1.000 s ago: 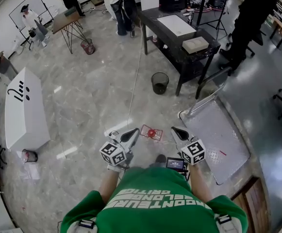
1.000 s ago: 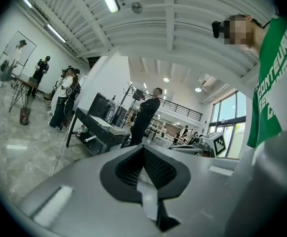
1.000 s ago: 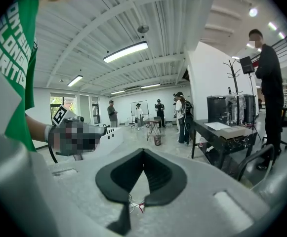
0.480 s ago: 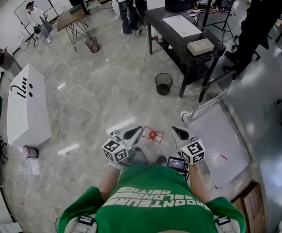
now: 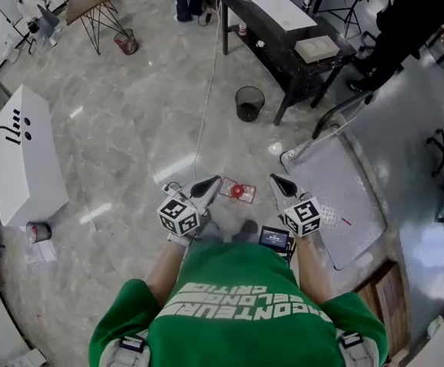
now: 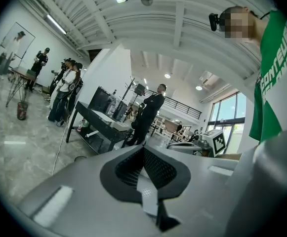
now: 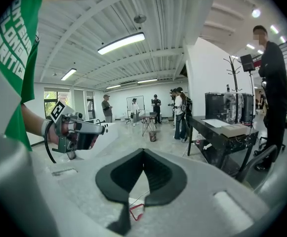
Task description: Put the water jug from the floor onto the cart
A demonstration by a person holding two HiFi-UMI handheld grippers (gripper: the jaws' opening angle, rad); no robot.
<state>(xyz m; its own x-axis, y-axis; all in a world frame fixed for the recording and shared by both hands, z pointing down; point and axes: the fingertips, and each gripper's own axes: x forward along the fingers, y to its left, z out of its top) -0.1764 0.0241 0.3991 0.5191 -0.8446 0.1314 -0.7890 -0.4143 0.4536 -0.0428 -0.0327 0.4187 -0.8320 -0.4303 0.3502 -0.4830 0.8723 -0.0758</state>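
The water jug (image 5: 237,190) lies on the grey floor, clear with a red cap and red frame; a sliver of it (image 7: 136,212) shows under the right jaws. My left gripper (image 5: 212,182) is just to its left and my right gripper (image 5: 276,180) just to its right, both a little short of it and touching nothing. Both pairs of jaws are shut with nothing between them, as the left gripper (image 6: 144,150) and right gripper (image 7: 143,153) show in their own views. The flat metal cart (image 5: 336,205) stands to the right, its handle (image 5: 336,113) at the far end.
A black waste bin (image 5: 248,102) stands beyond the jug, beside a black table (image 5: 283,33). A white cable (image 5: 206,90) runs across the floor toward me. A white bench (image 5: 23,155) sits at left. A person in black (image 5: 413,21) stands near the cart's handle, and others stand far off.
Both grippers have come forward and slightly lower together, keeping the jug between them. Their jaws stay shut. The jug has not moved on the floor.
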